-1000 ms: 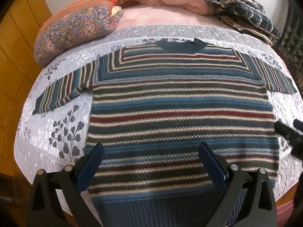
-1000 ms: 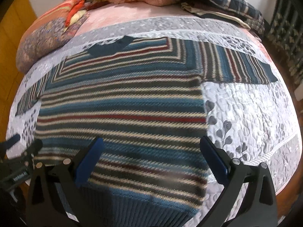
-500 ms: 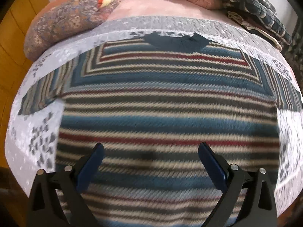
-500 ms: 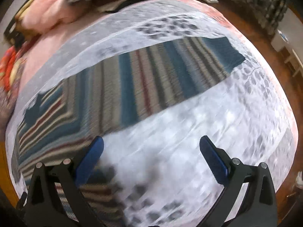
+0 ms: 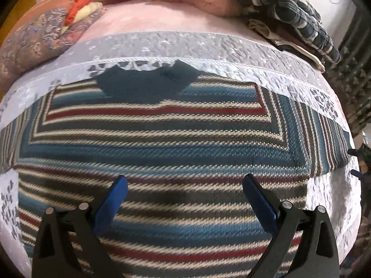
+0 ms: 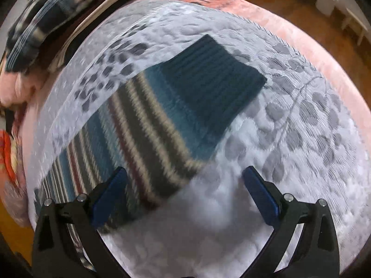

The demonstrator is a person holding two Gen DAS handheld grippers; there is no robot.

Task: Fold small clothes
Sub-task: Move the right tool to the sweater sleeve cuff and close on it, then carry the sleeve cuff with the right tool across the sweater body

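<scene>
Striped sweater (image 5: pixel 162 143) lies flat on the quilted bedspread (image 5: pixel 208 48), dark collar at upper centre of the left wrist frame. My left tongs (image 5: pixel 184 197) hang over its mid-body, arms wide apart, gripping nothing. My right tongs (image 6: pixel 184 192) are also spread apart, over one sleeve (image 6: pixel 148 125): its striped edge lies between the arms at lower left, dark cuff (image 6: pixel 213 81) towards frame centre. Contact unclear through blur.
</scene>
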